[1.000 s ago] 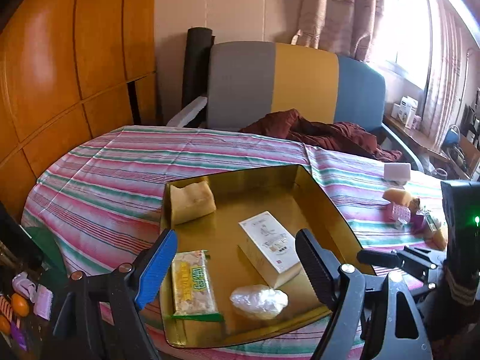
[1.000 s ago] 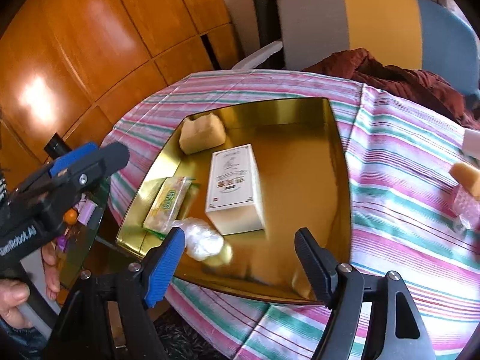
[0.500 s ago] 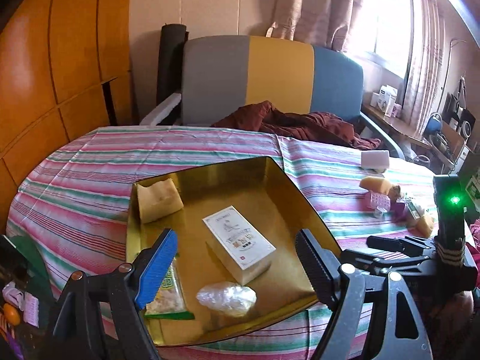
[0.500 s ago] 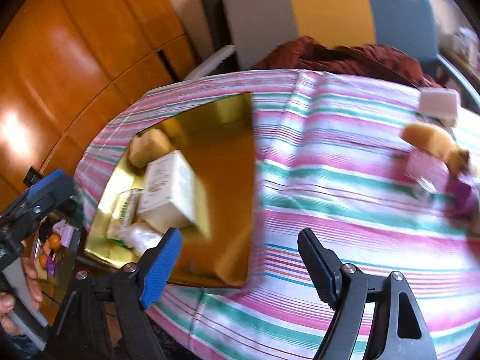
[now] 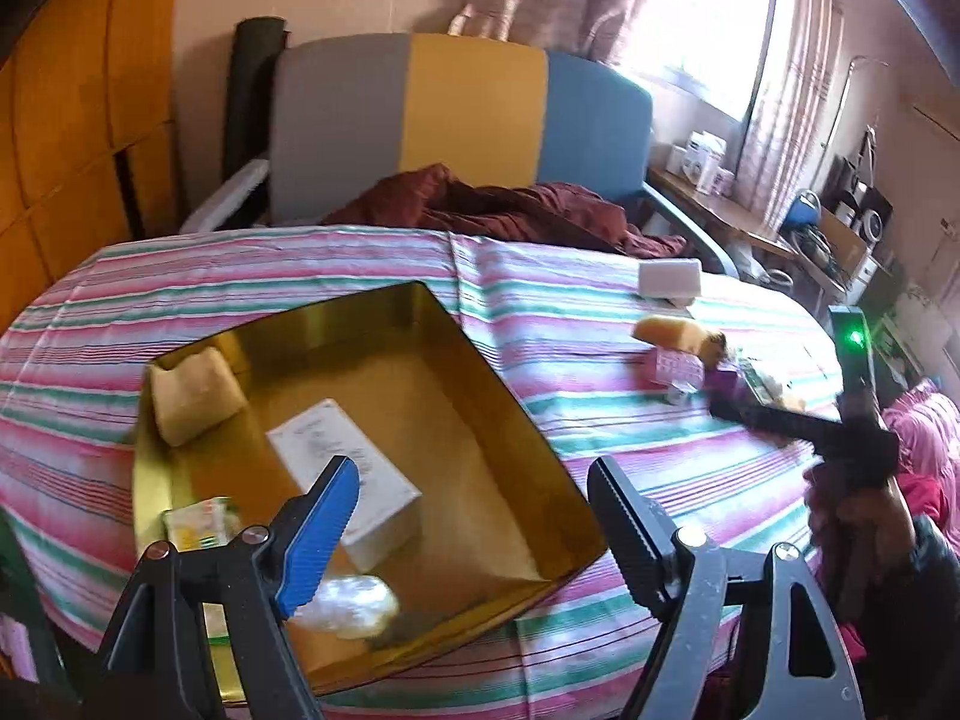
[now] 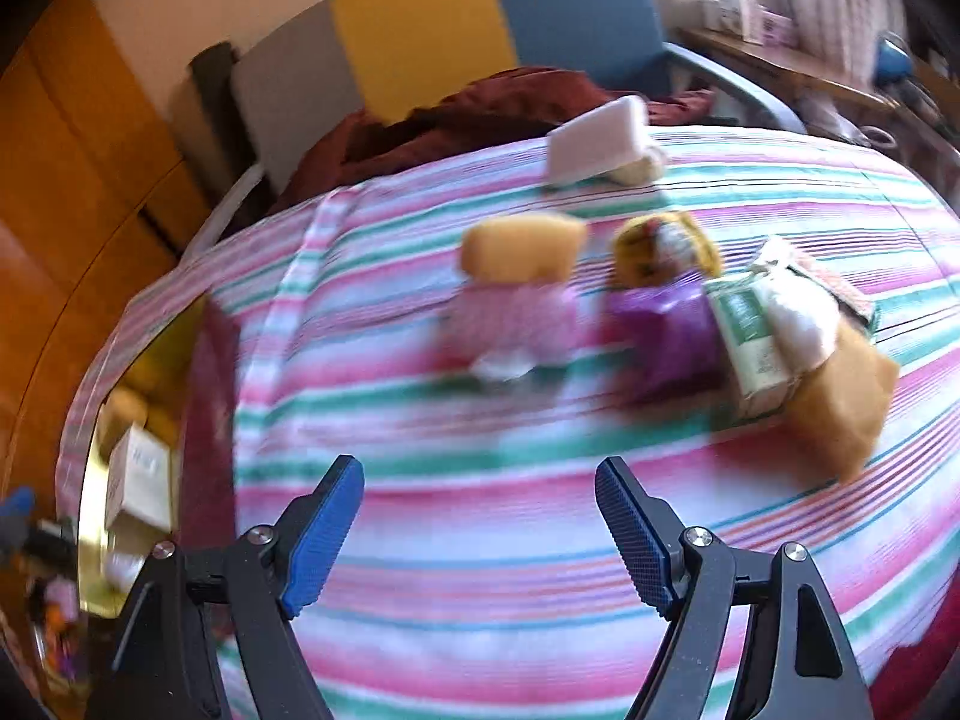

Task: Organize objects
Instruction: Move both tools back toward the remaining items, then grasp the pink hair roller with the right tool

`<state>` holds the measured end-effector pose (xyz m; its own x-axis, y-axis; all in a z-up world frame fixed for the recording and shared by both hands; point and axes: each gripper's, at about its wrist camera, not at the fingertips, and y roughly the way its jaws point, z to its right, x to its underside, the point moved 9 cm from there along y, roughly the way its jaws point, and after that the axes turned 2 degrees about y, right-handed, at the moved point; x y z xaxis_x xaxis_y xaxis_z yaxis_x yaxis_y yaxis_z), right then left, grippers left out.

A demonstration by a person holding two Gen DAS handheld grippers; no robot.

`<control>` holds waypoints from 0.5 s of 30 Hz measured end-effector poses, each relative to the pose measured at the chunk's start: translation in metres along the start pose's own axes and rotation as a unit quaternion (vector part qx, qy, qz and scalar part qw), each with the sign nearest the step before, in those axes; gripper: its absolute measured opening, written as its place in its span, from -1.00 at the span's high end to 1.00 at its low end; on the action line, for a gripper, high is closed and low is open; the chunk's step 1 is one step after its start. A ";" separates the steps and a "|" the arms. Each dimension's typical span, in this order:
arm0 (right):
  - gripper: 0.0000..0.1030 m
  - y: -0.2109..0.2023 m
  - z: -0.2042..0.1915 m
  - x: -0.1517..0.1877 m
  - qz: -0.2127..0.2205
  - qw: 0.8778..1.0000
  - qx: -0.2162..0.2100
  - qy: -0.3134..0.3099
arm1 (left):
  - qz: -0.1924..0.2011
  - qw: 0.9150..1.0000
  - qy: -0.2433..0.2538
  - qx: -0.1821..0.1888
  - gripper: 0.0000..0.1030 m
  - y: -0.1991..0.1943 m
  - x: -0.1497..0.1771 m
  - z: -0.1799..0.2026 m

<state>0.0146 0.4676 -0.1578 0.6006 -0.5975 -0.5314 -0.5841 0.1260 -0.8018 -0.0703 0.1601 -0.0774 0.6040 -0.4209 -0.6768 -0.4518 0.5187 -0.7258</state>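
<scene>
While the loose cluster of snacks (image 6: pixel 660 312) lies on the striped table (image 6: pixel 480 540) ahead of the right tool (image 6: pixel 480 534), well clear of the gold tray (image 5: pixel 480 372), that tool is nearer, tilted down, jaws apart and empty. The left tool (image 5: pixel 474 516) hovers over the tray, jaws closing slightly on nothing.

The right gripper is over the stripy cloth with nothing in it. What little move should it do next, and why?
Probably ease forward toward the pile of loose things and pick the nearest one, the pink packet. The right gripper is open and empty above the striped cloth, short of that pile, while the gold tray already holds a white box and other items, so the rest likely belongs there too.
</scene>
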 end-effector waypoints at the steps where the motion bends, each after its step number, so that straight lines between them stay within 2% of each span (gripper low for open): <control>1: -0.56 0.003 0.002 -0.004 0.001 1.000 0.005 -0.004 | -0.003 1.000 0.001 0.004 -0.56 0.002 0.000 0.003; 8: -0.56 0.034 0.001 -0.029 -0.009 1.000 0.011 -0.011 | -0.017 1.000 0.011 0.022 -0.56 0.017 -0.005 0.023; 10: -0.56 0.046 -0.003 -0.032 -0.008 0.999 0.031 -0.012 | -0.019 0.999 0.013 0.026 -0.56 0.020 -0.007 0.027; 15: -0.55 0.072 -0.004 -0.042 -0.015 0.999 0.043 -0.003 | -0.027 0.999 0.023 0.036 -0.56 0.031 -0.012 0.039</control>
<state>-0.0549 0.4988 -0.1917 0.6208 -0.5973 -0.5078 -0.5161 0.1762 -0.8382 -0.0656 0.2106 -0.0871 0.5951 -0.4821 -0.6429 -0.3703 0.5456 -0.7518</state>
